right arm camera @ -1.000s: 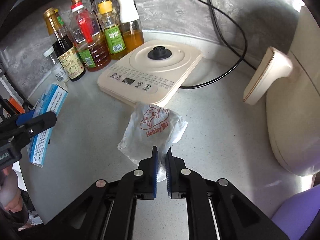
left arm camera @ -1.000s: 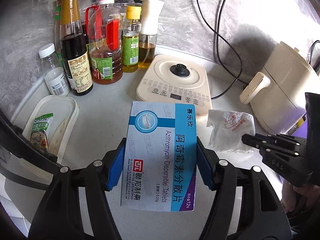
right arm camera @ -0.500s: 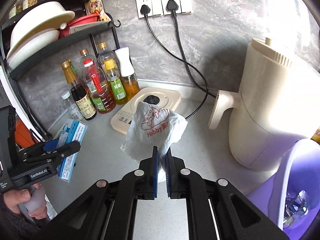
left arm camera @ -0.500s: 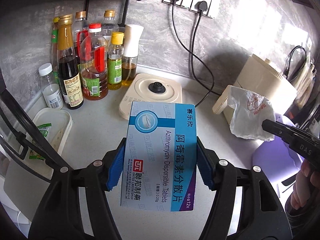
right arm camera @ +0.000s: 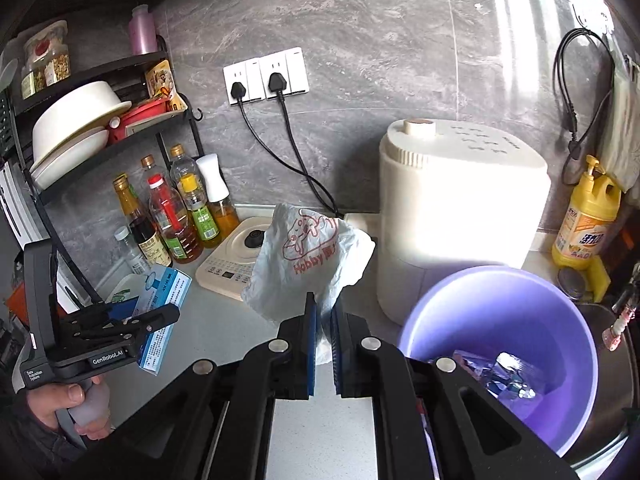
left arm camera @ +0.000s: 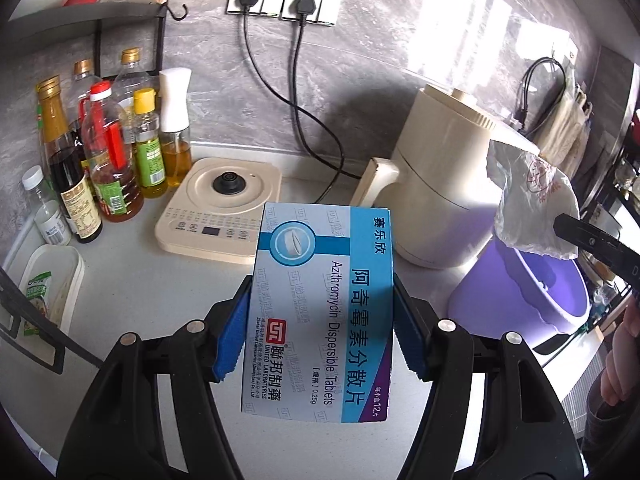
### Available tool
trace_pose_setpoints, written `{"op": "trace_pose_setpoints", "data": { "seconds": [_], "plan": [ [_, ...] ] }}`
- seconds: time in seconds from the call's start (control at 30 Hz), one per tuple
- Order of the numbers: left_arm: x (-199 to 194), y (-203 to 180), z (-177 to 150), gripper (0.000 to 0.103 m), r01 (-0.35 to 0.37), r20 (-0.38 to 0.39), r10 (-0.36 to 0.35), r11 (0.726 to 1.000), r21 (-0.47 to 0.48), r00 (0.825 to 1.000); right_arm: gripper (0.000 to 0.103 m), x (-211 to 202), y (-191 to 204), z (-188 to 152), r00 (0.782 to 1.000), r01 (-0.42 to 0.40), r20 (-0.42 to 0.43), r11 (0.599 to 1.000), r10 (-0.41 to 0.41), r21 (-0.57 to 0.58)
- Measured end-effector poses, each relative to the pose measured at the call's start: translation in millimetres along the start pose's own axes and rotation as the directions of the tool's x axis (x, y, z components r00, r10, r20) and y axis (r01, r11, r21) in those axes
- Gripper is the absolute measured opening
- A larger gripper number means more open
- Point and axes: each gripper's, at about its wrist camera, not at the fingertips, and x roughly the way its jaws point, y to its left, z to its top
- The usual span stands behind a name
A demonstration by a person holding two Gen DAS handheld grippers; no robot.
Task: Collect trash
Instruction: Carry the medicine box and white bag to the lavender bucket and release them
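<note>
My left gripper [left arm camera: 320, 336] is shut on a blue and white tablet box [left arm camera: 320, 312], held flat above the counter; its blue pads [left arm camera: 232, 336] press the box's long sides. In the right wrist view that box [right arm camera: 160, 304] hangs at the left in the left gripper [right arm camera: 132, 320]. My right gripper [right arm camera: 324, 332] is shut on a crumpled white plastic bag [right arm camera: 308, 264] with red print, lifted off the counter. The same bag [left arm camera: 528, 208] shows at the right of the left wrist view, above a purple bin [left arm camera: 528, 292]. The bin [right arm camera: 568, 300] holds some trash.
A cream appliance [right arm camera: 460, 216] stands behind the bin. A flat cream cooker [left arm camera: 220, 208] and several sauce bottles [left arm camera: 112, 152] sit at the back left, with a white tray [left arm camera: 52, 288] near the left edge. A yellow soap bottle [right arm camera: 584, 220] stands far right.
Both grippers rose from the counter and swung right. The bag came up off the surface. The purple bin and the wall sockets have come into view.
</note>
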Motion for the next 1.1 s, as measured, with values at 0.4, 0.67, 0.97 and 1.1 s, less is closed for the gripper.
{"op": "trace_pose_setpoints", "data": {
  "seconds": [0.4,0.67,0.97,1.1],
  "plan": [
    [1,-93,2,0.065,0.061,0.053,-0.063,0.997,0.038,0.997,0.007,-54,-80,-4,0.997,0.067,0.047,0.998,-0.068,0.012],
    [-1,-129,-2,0.064,0.065,0.065,-0.069,0.997,0.052,0.996,0.071,-58,-113,-23,0.998,0.067,0.019,0.998,-0.067,0.014],
    [-1,-169,13,0.065,0.081,0.083,-0.09,0.991,0.108,0.992,0.078,-76,-147,-43,0.995,0.085,0.037,0.994,-0.088,0.074],
    [8,-191,23,0.065,0.106,0.078,-0.118,0.984,0.143,0.99,0.078,-91,-164,-47,0.992,0.105,0.058,0.988,-0.112,0.111]
  ]
}}
